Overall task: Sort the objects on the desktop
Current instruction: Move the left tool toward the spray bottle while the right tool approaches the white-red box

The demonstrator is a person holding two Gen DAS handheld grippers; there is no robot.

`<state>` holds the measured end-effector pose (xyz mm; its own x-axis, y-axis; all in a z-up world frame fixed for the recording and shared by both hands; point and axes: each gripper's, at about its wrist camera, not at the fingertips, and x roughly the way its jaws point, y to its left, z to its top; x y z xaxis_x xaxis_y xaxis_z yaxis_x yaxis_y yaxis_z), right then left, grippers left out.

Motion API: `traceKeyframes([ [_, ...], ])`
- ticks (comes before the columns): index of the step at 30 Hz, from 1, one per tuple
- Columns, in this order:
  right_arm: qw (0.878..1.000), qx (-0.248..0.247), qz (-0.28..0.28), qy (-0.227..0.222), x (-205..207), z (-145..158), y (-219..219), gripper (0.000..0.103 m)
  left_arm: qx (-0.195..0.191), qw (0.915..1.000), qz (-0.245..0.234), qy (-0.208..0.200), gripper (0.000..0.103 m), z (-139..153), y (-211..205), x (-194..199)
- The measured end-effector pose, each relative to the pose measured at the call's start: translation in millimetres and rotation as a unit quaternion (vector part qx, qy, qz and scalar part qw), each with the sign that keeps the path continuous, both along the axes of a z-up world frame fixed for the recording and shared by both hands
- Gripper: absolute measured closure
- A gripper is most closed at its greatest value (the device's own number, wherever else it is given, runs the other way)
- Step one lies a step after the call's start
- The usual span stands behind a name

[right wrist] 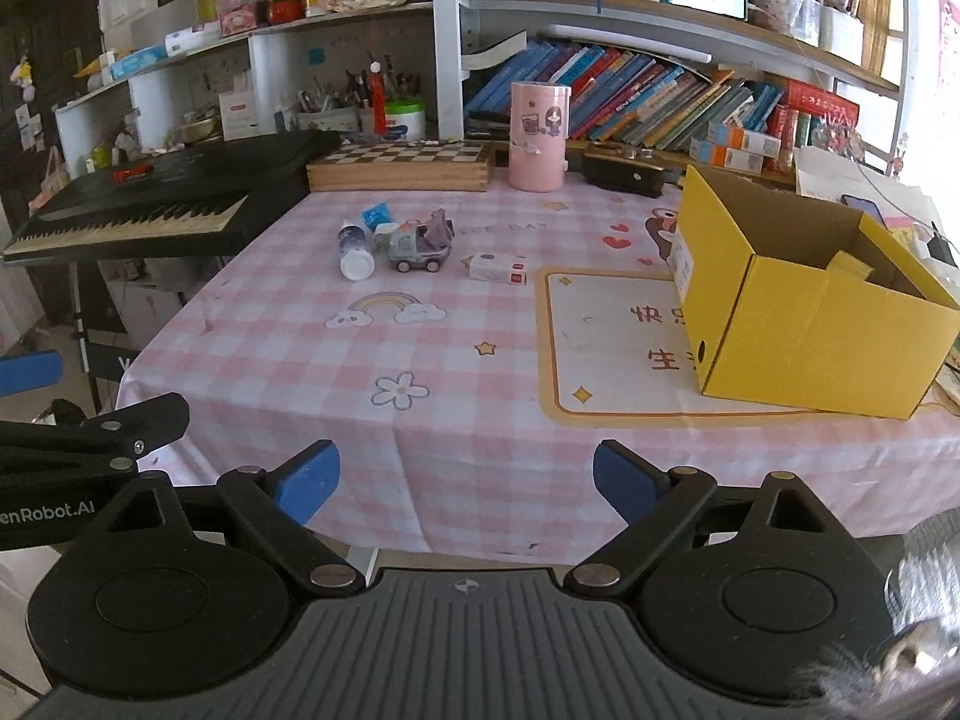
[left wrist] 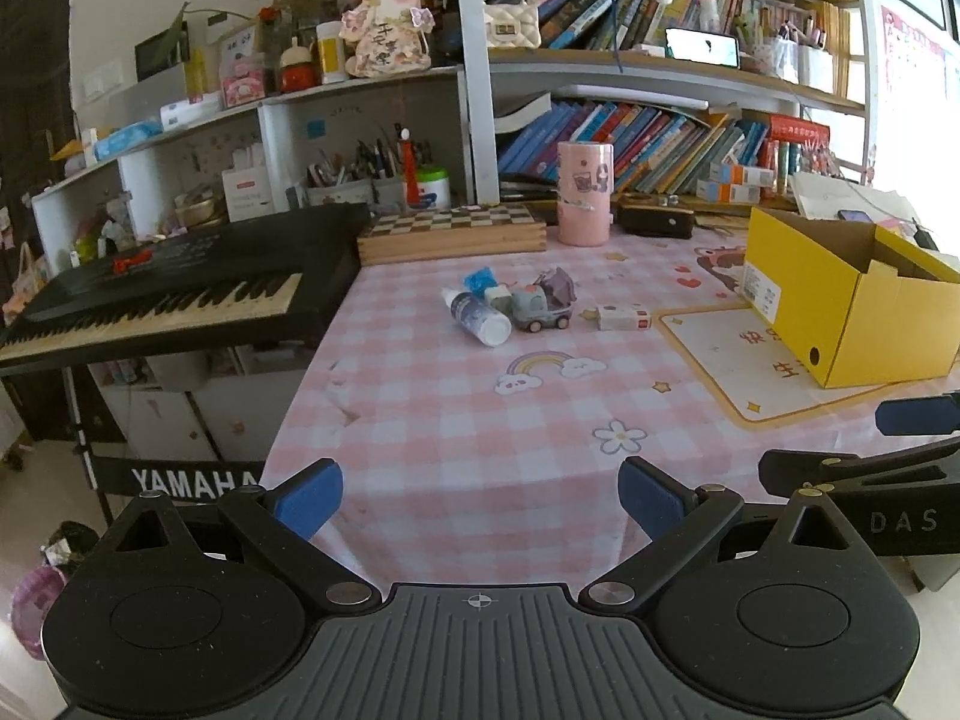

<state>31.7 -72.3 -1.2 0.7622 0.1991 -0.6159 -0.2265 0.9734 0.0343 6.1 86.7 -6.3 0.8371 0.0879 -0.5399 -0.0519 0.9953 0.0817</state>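
Two hand-held grippers hang at the near edge of a table covered in a pink checked tablecloth [right wrist: 468, 372], well apart from the clutter. The left gripper [left wrist: 480, 501] has its blue-padded jaws spread wide with only cloth showing between them. The right gripper [right wrist: 465, 489] likewise stands with its jaws apart and nothing between them.

Taking the yellow cardboard box [right wrist: 804, 312] as the landmark: it sits open-topped on the right side of the table, its base partly over a cream placemat [right wrist: 600, 348] with an orange border. Left of the box and just beyond the placemat's far left corner lies a small white carton [right wrist: 498, 268]. Further left of the box stands a grey toy truck [right wrist: 414, 252] with a purple thing in its bed, touching or nearly touching a small blue packet [right wrist: 375, 217] and a bottle [right wrist: 354, 252] lying on its side, white cap toward the camera. Behind these, far left of the box, a wooden chessboard case [right wrist: 399, 167] lies flat, and a pink cylindrical canister [right wrist: 538, 135] stands upright between it and the box. A black Yamaha keyboard [right wrist: 156, 204] sits off the table's left edge.
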Motion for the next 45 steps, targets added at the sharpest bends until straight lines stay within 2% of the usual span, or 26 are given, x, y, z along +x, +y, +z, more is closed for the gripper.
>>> traceKeyframes([
  [11, 1.000, 0.007, 0.010, 0.007, 29.4, -5.3, 0.8, 0.012, 0.003, 0.9999, 0.009, 0.006, 0.003, -3.6, 1.2, 26.7],
  [24, 0.999, 0.000, 0.044, 0.026, 109.9, -8.9, -0.9, 0.013, -0.015, 0.9989, 0.037, 0.023, 0.003, -7.7, 1.4, 90.8],
  [45, 0.995, -0.002, 0.079, 0.053, 223.7, -17.5, -16.6, 0.014, -0.017, 0.9945, 0.092, 0.047, 0.003, -10.1, -12.9, 190.9],
])
